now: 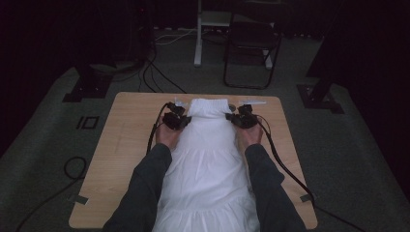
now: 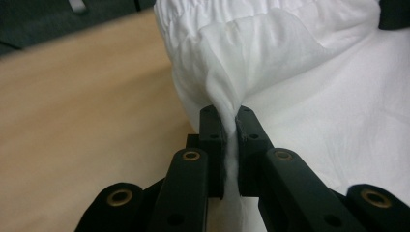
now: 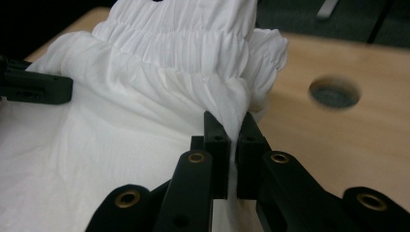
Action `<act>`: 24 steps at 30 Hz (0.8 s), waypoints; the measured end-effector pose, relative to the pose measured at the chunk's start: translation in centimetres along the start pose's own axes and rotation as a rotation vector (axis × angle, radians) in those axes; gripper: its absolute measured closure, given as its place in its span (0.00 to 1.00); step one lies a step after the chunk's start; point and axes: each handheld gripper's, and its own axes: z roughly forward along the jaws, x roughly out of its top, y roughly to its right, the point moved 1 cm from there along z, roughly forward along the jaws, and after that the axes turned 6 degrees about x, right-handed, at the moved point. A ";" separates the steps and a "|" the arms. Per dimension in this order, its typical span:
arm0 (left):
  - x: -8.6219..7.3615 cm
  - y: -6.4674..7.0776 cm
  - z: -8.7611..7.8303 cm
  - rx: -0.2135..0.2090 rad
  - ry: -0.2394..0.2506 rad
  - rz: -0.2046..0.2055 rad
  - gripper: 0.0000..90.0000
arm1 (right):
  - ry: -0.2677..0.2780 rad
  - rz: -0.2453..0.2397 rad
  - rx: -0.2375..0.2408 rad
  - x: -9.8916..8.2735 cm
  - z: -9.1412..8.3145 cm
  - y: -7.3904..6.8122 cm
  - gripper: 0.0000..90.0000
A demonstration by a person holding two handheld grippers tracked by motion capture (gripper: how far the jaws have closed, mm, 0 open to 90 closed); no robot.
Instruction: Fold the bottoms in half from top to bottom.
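Note:
A white dress (image 1: 208,159) lies lengthwise down the middle of the wooden table (image 1: 125,145), its gathered elastic top (image 1: 209,105) at the far end. My left gripper (image 1: 176,119) pinches the dress's left edge just below that top; a fold of white cloth (image 2: 227,104) is clamped between its black fingers (image 2: 211,130). My right gripper (image 1: 241,118) holds the opposite edge the same way, with a fold of the fabric (image 3: 232,104) caught between its fingers (image 3: 216,137). In both gripper views the cloth rises in a peak from the jaws.
A round hole (image 3: 334,92) in the tabletop lies just right of the dress top. Cables (image 1: 285,164) trail from both grippers across the table. Beyond the far edge stand a black folding chair (image 1: 251,46), a white post (image 1: 198,34) and dark stands on grey carpet.

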 end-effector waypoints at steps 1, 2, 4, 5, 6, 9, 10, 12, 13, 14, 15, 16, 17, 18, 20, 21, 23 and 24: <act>0.8 -0.1 -0.4 0.009 0.013 0.004 0.94 | 0.009 0.001 -0.002 0.5 -0.2 0.0 0.96; 1.2 -0.2 -0.6 0.012 0.023 0.002 0.94 | 0.022 -0.002 -0.006 1.2 -0.5 -0.1 0.96; 1.9 -0.4 -1.0 0.016 0.033 0.001 0.94 | 0.031 -0.012 -0.011 2.1 -0.9 -0.3 0.96; 2.1 -0.4 -1.2 0.017 0.038 0.003 0.94 | 0.032 -0.016 -0.011 2.3 -1.0 -0.4 0.96; 2.1 -0.4 -1.3 0.015 0.041 0.004 0.94 | 0.032 -0.025 -0.011 2.5 -1.1 -0.5 0.96; 1.4 -0.3 -2.0 0.000 0.033 0.025 0.94 | 0.018 -0.037 -0.001 2.1 -1.3 -0.8 0.96; 1.1 -0.1 -2.3 -0.006 0.033 0.026 0.94 | 0.012 -0.042 0.008 1.8 -1.5 -1.0 0.96; 0.3 0.2 -3.0 -0.026 0.050 0.026 0.94 | 0.005 -0.049 0.024 1.0 -1.9 -1.4 0.96; -0.3 0.4 -3.6 -0.038 0.055 0.028 0.94 | 0.004 -0.055 0.029 0.7 -2.2 -1.6 0.96; -0.7 0.6 -3.9 -0.046 0.053 0.036 0.94 | 0.003 -0.061 0.040 0.2 -2.7 -2.0 0.96; -1.4 0.9 -4.4 -0.061 0.065 0.031 0.94 | 0.004 -0.066 0.048 -0.2 -2.9 -2.2 0.96; -2.0 1.1 -4.9 -0.072 0.065 0.032 0.94 | 0.001 -0.076 0.058 -0.8 -3.4 -2.6 0.96; -2.6 1.4 -5.3 -0.083 0.068 0.031 0.94 | -0.002 -0.087 0.061 -1.3 -3.8 -2.9 0.96; -3.0 1.6 -5.7 -0.091 0.074 0.028 0.94 | -0.003 -0.096 0.070 -1.8 -4.3 -3.3 0.96; -4.1 2.1 -6.5 -0.114 0.079 0.026 0.94 | -0.012 -0.113 0.081 -3.0 -5.0 -3.9 0.96; -4.9 2.4 -7.1 -0.130 0.085 0.021 0.94 | -0.015 -0.115 0.085 -3.4 -5.2 -4.2 0.96; -4.9 2.4 -7.1 -0.130 0.085 0.021 0.94 | -0.024 -0.122 0.096 -4.3 -5.6 -4.6 0.96; -7.2 3.6 -8.1 -0.172 0.067 0.025 0.94 | -0.042 -0.135 0.110 -6.1 -6.3 -5.2 0.96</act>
